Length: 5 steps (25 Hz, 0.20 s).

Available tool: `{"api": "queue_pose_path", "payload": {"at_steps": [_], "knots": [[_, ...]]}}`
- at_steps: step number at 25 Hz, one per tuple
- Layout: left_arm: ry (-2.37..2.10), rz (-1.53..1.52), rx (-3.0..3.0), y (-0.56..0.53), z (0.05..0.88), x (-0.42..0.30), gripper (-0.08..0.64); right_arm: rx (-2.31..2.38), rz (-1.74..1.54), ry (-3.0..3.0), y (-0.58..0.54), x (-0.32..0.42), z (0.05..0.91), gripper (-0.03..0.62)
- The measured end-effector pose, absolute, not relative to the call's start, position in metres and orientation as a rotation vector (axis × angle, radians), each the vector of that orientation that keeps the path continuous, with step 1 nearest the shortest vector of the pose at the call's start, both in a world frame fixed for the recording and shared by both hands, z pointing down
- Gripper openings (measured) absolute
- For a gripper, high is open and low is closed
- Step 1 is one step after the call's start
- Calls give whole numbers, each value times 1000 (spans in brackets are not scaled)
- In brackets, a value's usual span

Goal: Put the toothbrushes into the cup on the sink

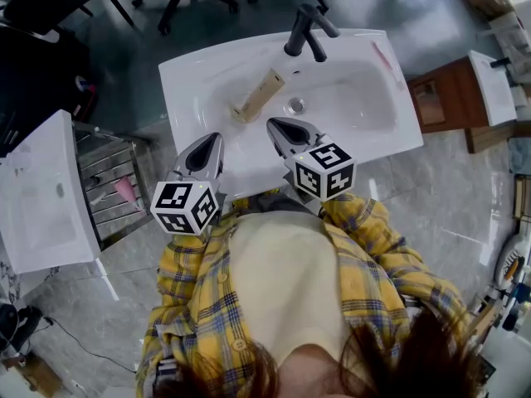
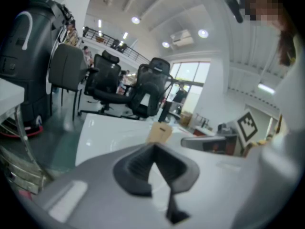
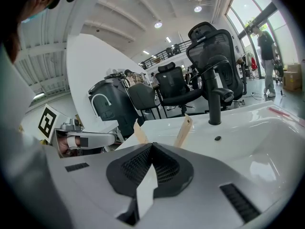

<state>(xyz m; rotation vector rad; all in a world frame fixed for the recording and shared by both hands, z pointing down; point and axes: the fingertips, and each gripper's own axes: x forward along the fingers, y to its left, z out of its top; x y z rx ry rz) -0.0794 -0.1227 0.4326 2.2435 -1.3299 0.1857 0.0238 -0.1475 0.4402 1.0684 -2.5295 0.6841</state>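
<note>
Above sink (image 1: pixel 191 81) front edge: hovering with left hand-held gripper (image 1: pixel 217 137) and right hand-held gripper (image 1: pixel 271 123), both closed tight, empty, facing box (image 1: pixel 259 96).

The sink (image 1: pixel 199 73) is smooth, glossy white, ceramic by the look, with bright highlights on its rim. The faucet (image 1: pixel 305 30) at its far edge is matt black and metal-like, and the cup (image 1: pixel 258 95) looks like pale, unpolished wood or bamboo. The left gripper (image 2: pixel 153 146) and the right gripper (image 3: pixel 151 145) have smooth, matt grey plastic shells with dull black, finely ribbed pads (image 3: pixel 136 166), the shirt (image 1: pixel 187 305) is soft yellow checked cloth, and the floor (image 1: pixel 465 197) is polished grey stone or tile.
</note>
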Motion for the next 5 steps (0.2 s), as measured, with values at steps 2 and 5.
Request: {"api": "queue_pose_path", "payload": {"at_steps": [2, 5], "knots": [[-1328, 185, 2245, -123, 432, -79, 6, 1069, 683, -2530, -148, 24, 439, 14], [-1326, 183, 2247, -123, 431, -78, 6, 1072, 683, -2529, -148, 25, 439, 14]]}}
